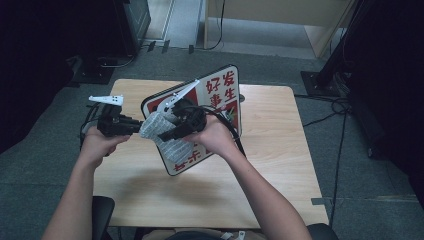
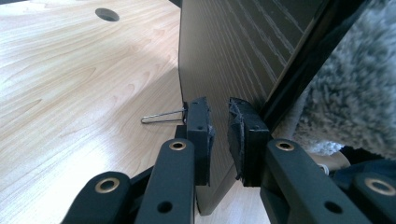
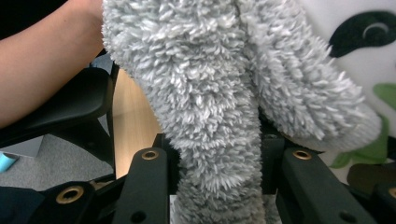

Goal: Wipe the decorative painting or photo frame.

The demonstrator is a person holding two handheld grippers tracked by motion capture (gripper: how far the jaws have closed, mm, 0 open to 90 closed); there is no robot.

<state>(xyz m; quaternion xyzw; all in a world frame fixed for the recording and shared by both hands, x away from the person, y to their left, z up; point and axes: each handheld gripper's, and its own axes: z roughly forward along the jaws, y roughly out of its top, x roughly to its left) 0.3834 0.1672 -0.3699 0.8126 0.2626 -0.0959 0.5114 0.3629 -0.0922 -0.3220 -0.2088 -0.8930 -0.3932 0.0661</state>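
Above wooden tabletop (image 1: 260,165), a sign board (image 1: 220,92) is clamped by the left gripper (image 2: 219,135); grey fluffy cloth (image 3: 210,116), against it, is clenched by the right gripper (image 3: 217,182).

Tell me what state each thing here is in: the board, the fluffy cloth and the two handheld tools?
Red-and-white printed picture board, tilted up off the table, its edge clamped.
Grey fluffy cloth, gripped, pressed on the board's face.
Left gripper, fingers shut on the board's edge.
Right gripper, fingers shut on the cloth.
Light wooden table, flat, under the board.
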